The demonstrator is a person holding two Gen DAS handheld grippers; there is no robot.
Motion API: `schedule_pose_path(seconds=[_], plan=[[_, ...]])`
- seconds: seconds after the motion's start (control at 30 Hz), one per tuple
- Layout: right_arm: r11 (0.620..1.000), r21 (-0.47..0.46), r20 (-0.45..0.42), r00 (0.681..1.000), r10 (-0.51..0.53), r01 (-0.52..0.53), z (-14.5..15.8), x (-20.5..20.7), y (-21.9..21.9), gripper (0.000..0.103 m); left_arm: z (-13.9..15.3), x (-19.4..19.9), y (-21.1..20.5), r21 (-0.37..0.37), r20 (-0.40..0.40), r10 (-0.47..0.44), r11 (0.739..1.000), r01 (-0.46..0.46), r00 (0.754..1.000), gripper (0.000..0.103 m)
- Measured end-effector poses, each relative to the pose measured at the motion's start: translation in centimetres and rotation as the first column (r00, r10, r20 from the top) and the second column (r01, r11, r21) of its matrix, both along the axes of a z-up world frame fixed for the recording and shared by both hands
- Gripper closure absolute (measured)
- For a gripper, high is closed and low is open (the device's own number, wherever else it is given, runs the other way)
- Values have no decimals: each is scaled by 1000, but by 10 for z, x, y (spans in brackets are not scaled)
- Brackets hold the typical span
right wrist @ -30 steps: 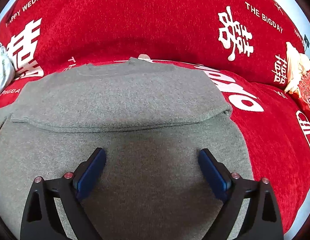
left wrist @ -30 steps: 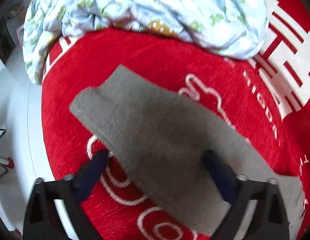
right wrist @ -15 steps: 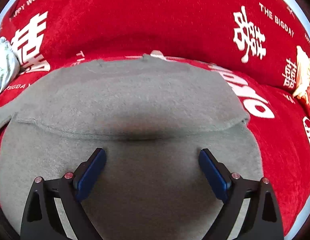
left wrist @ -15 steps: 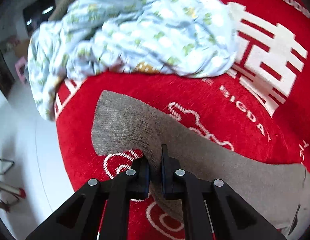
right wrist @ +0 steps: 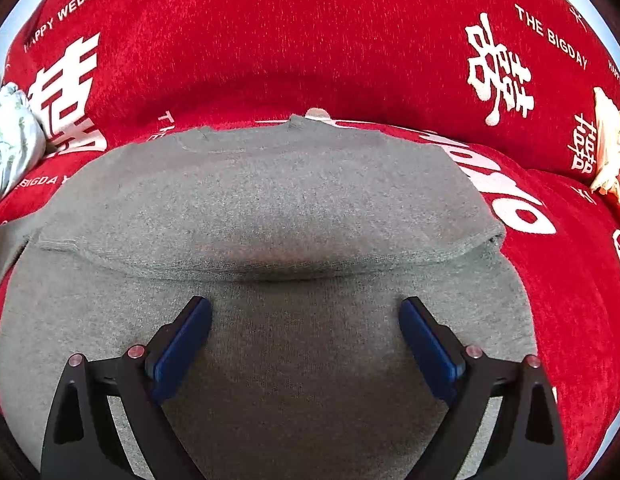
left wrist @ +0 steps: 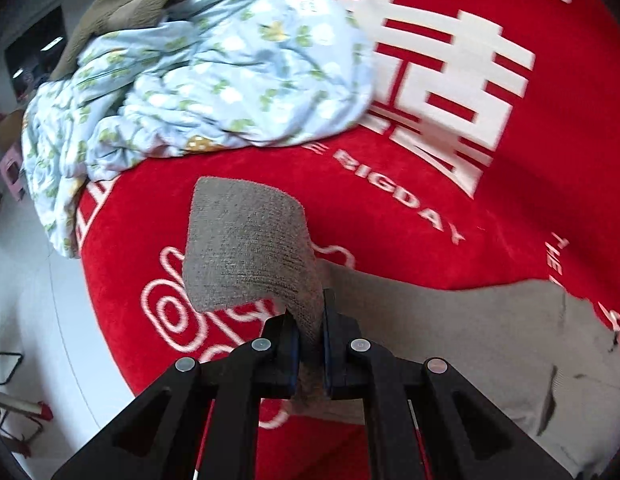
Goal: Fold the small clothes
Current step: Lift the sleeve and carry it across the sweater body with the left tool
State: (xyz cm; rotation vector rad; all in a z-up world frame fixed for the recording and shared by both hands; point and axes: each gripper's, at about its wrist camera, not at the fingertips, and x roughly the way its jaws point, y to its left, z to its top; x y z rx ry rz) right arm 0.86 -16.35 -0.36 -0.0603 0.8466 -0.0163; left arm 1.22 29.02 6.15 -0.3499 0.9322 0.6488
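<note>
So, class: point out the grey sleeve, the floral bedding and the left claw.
grey sleeve [left wrist: 246,248]: left wrist view, on its lifted cuff end.
floral bedding [left wrist: 214,76]: left wrist view, middle of the crumpled heap.
left claw [left wrist: 310,316]: left wrist view, between the fingertips pinching the sleeve.

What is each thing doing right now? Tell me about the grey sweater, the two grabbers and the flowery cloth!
Grey sweater: lying on the red cover, one part folded over the body.
Sweater sleeve: pinched, cuff end lifted and curling over.
Left gripper: shut on the sleeve.
Right gripper: open, over the sweater body, holding nothing.
Flowery cloth: crumpled in a heap, unfolded.
Red cover: spread out under everything.
</note>
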Motion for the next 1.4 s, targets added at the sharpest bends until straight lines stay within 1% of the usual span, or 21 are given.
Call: schedule_pose_path(seconds=[0.07,0.13,0.3,0.47,0.63,0.8,0.93,1.07,1.2,1.4], plan=[[1000,1,1,1000,0,0,0,0,0,6,1,6,-10,-20,-9,-22,1000,21,1000,93],[1000,3,3,1000,1,-1,0,0,0,6,4,13,-22,-23,-17,-43,999,43,999,93],[1000,10,8,1000,5,-5,0,-1,-1,6,15,30,-63,13,-24,-121,993,121,992,93],[1000,23,12,1000,10,-11,-1,-2,-2,6,22,42,-100,25,-25,-186,982,187,982,93],[999,36,15,1000,17,-18,-1,-3,-4,6,25,50,-136,41,-36,-254,966,256,966,94],[998,51,20,1000,24,-25,-1,-4,-5,6,25,56,-166,44,-49,-302,952,304,952,93],[997,65,21,999,31,-32,-1,-5,-7,5,24,59,-183,22,-56,-324,945,325,944,93],[997,65,14,999,43,-44,0,-8,-7,5,25,63,-202,31,-66,-349,936,352,935,93],[995,49,6,996,85,-85,1,-17,-7,5,30,69,-225,49,-74,-379,923,383,923,93],[989,37,11,990,143,-143,0,-30,-15,5,35,78,-271,63,-84,-434,896,439,897,93]])
